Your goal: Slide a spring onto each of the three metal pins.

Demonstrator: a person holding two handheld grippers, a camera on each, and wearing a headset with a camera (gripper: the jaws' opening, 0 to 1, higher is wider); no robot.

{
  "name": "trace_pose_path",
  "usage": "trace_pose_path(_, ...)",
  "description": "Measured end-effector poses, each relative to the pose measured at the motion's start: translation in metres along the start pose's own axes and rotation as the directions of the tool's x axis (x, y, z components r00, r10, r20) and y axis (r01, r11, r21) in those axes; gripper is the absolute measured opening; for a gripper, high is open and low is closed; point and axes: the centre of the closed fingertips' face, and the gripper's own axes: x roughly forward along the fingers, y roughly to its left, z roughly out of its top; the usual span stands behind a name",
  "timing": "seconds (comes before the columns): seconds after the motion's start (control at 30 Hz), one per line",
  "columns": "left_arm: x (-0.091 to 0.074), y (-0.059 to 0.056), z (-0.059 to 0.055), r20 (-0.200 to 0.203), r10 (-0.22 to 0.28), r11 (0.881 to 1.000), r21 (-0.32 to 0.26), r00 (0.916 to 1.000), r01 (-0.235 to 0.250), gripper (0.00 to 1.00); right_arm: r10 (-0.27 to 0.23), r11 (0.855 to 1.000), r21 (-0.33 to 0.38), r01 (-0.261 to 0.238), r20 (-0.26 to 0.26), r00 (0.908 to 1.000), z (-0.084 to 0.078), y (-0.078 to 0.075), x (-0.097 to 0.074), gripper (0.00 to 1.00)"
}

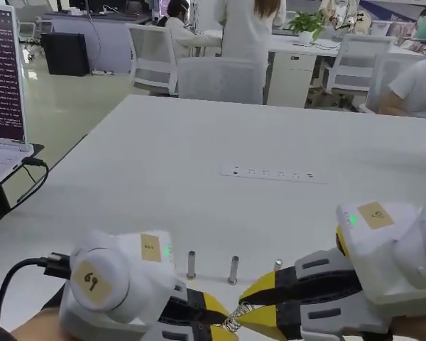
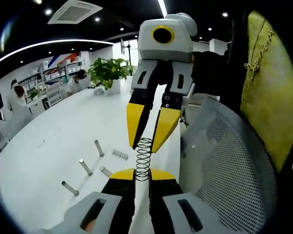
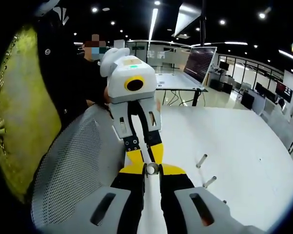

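At the bottom centre of the head view, the left gripper (image 1: 223,323) and right gripper (image 1: 241,310) meet tip to tip. Each is clamped nearly shut on one end of a spring (image 1: 232,319) spanning their jaws. Just beyond, three metal pins (image 1: 233,270) stand upright in a row on the white table (image 1: 199,156). In the left gripper view, two loose springs (image 2: 119,154) lie beside the pins.

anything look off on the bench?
Nothing damaged. Three pins stand upright, bare; two loose springs lie beside them. Only oddity: one spring pinched by both the left gripper and right gripper.
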Motion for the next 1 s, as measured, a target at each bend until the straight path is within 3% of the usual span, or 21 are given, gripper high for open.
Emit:
trace_pose_path(0.13, 0.000, -0.001, -0.001, -0.003, -0.005, 1.000, 0.004, 1.0000, 0.005, 0.01, 0.004, 1.000, -0.002, -0.004, -0.009, 1.0000, -0.001, 0.000, 0.000, 0.09)
trace_pose_path(0.3, 0.001, -0.002, 0.001, 0.007, -0.014, 1.000, 0.005, 0.9999, 0.014, 0.01, 0.028, 0.999, -0.013, -0.029, -0.078, 0.9966, -0.011, 0.002, 0.005, 0.10)
trace_pose_path(0.43, 0.002, -0.003, 0.002, 0.002, -0.019, 1.000, 0.011, 0.9998, 0.019, 0.01, 0.038, 0.999, -0.020, -0.040, -0.093, 0.9949, -0.012, 0.002, 0.005, 0.09)
trace_pose_path(0.67, 0.005, -0.005, 0.002, -0.015, -0.024, 0.999, 0.024, 0.9996, 0.025, 0.01, 0.082, 0.994, -0.059, -0.094, -0.180, 0.9803, -0.018, 0.003, 0.007, 0.09)
trace_pose_path(1.0, 0.008, -0.005, 0.003, -0.025, -0.025, 0.999, 0.025, 0.9994, 0.025, 0.01, 0.113, 0.985, -0.102, -0.142, -0.248, 0.9621, -0.021, 0.003, 0.011, 0.09)
